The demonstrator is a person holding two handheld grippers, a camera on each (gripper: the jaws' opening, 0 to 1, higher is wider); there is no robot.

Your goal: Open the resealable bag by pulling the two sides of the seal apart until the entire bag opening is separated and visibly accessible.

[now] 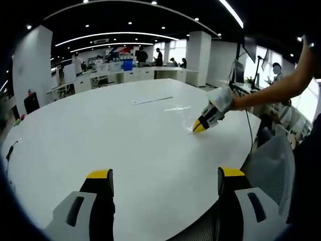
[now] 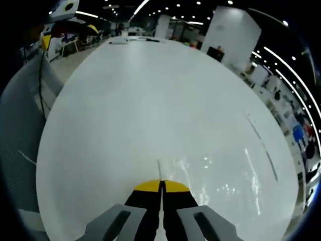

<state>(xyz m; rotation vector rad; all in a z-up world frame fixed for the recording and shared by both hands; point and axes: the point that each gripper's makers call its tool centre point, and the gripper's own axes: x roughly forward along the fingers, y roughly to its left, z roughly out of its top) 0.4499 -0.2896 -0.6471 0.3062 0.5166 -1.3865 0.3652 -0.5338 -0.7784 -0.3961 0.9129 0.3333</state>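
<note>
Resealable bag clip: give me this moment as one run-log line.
left gripper: open, off the table | right gripper: shut on resealable bag edge | bag: flat on white table | seal: state unclear

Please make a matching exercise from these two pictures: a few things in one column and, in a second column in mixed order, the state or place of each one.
Things:
1. left claw
2. right claw
3. clear bag
4. white table

States or places:
A. lies flat on the table, edge pinched by a claw
B. jaws wide apart, above the near table edge, holding nothing
C. round top, bearing the bag
D. jaws pressed together on a thin clear edge

Right pairs: 1-B, 2-D, 3-A, 4-C
</note>
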